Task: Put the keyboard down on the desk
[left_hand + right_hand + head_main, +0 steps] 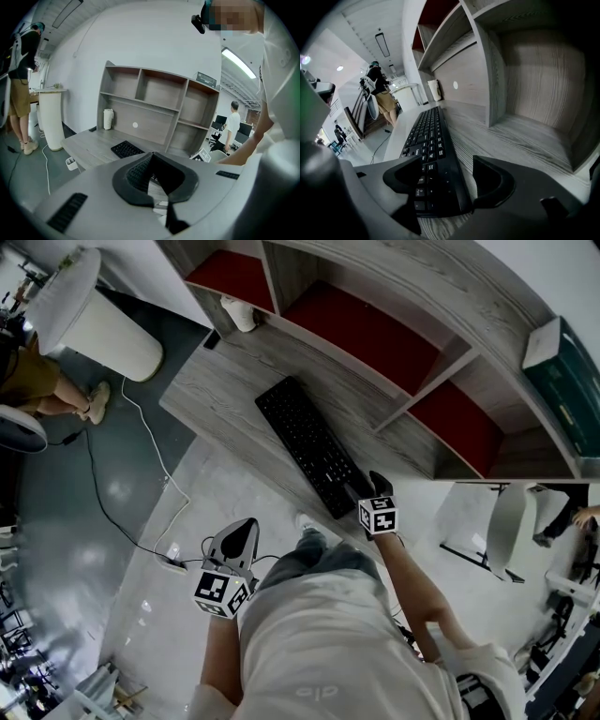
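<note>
A black keyboard point(309, 446) lies flat and slantwise on the grey wooden desk point(220, 381). My right gripper point(375, 491) is at its near right end. In the right gripper view the keyboard point(429, 136) runs away from me, and the right gripper point(450, 180) is open: one jaw hangs over the end keys and the other stands just off the keyboard's edge, above the desk top point(511, 140). My left gripper point(239, 538) hangs low by my side over the floor, away from the desk. The left gripper point(153, 157) is shut and holds nothing, with the keyboard point(125, 149) in sight beyond it.
An open shelf unit point(375, 334) with red back panels rises behind the desk, and a green box point(562, 381) lies on it. A white roll point(239, 313) stands at the desk's far end. A white cylinder point(103, 324), a power strip point(173, 564) and a person point(47, 390) are on the floor at the left.
</note>
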`<state>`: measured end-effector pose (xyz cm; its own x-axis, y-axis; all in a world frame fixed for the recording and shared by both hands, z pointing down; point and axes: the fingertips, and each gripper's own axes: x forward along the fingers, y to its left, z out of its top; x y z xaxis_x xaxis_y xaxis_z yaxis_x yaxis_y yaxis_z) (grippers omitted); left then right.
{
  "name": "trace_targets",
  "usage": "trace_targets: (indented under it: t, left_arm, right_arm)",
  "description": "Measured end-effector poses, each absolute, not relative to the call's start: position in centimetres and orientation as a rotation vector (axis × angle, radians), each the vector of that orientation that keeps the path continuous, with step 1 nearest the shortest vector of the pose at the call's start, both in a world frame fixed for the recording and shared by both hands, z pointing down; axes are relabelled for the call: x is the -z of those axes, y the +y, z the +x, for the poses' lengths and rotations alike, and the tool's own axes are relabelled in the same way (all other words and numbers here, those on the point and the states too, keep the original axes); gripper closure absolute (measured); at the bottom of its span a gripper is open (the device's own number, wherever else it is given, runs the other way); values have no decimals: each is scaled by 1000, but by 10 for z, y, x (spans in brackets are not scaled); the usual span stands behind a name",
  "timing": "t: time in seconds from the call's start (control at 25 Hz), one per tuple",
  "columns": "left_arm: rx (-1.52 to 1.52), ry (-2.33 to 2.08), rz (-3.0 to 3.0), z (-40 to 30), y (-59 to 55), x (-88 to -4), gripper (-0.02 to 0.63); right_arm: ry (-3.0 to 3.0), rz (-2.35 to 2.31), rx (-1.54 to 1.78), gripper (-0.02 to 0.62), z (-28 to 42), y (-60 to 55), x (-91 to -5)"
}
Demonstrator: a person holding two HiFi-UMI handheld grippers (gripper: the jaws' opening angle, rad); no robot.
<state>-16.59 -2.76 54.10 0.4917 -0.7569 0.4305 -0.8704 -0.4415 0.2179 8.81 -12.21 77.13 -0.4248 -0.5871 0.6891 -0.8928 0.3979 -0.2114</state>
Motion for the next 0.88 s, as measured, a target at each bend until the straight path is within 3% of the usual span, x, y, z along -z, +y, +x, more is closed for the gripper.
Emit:
trace_targets:
  t: [0.12, 0.52, 0.88]
  left_arm:
    - [-373, -1347, 2344, -162, -30, -538, 591]
    - [-327, -1315, 2453, -125, -47, -513, 591]
    - [-177, -1260, 2600, -77, -57, -461, 591]
  right_arm:
    - [-2187, 1273, -755, 271, 88, -126, -747]
    - [-2371, 1290, -636, 527, 93, -123, -623]
    - [-2523, 1338, -524, 551, 115, -91, -497]
